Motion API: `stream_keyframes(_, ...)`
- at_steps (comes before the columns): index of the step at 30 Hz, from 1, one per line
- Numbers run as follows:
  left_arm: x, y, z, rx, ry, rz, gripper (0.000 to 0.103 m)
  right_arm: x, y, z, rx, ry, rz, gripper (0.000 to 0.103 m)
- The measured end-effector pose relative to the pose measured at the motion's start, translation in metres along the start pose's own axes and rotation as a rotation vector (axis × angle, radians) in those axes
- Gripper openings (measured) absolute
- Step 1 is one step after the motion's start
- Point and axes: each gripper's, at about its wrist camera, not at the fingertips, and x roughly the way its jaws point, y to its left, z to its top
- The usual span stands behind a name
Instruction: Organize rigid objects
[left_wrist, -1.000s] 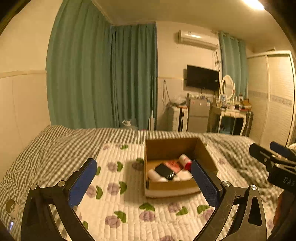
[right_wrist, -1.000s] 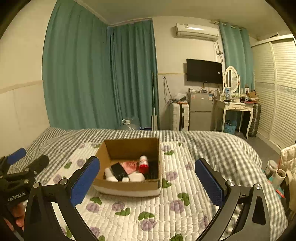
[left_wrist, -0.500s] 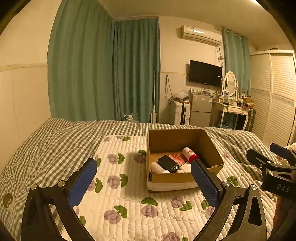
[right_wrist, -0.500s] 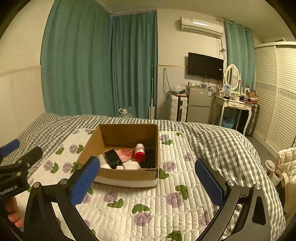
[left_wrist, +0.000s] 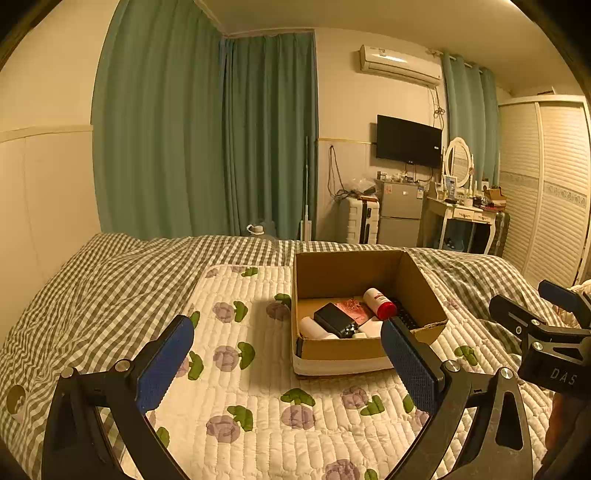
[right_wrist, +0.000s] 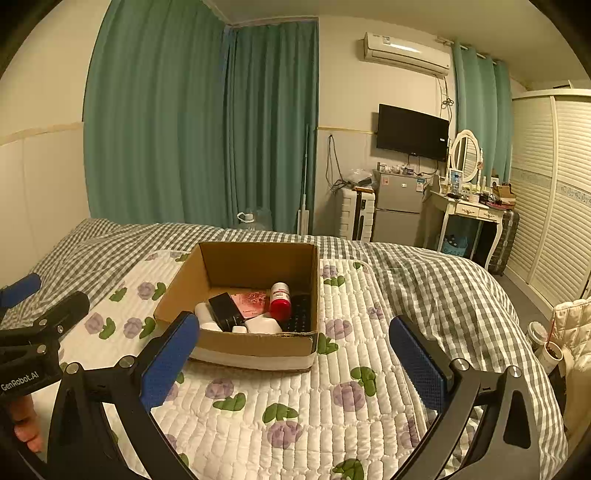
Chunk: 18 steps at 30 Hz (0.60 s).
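On the floral quilted pad (right_wrist: 332, 387) spread over a gingham-covered bed (right_wrist: 443, 288), an open brown cardboard box (right_wrist: 255, 341) with a white lower band holds the rigid objects: a white bottle with a red cap (right_wrist: 279, 300), a black rectangular case (right_wrist: 225, 311) lying tilted, a pink patterned card (right_wrist: 251, 301), and white containers (right_wrist: 263, 325) at the near wall. The left gripper (left_wrist: 286, 363) and right gripper (right_wrist: 291, 362) both hover near the box, blue-padded fingers (right_wrist: 168, 356) spread wide, holding nothing, clear of the cardboard.
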Motion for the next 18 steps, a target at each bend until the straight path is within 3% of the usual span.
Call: stream_keyframes(18, 0.0004, -0.0010, 0.0000, 0.002, 0.016, -0.020, 0.103, 0.0028, -0.0018, -0.0014, 0.000, 0.014, -0.006, 0.103)
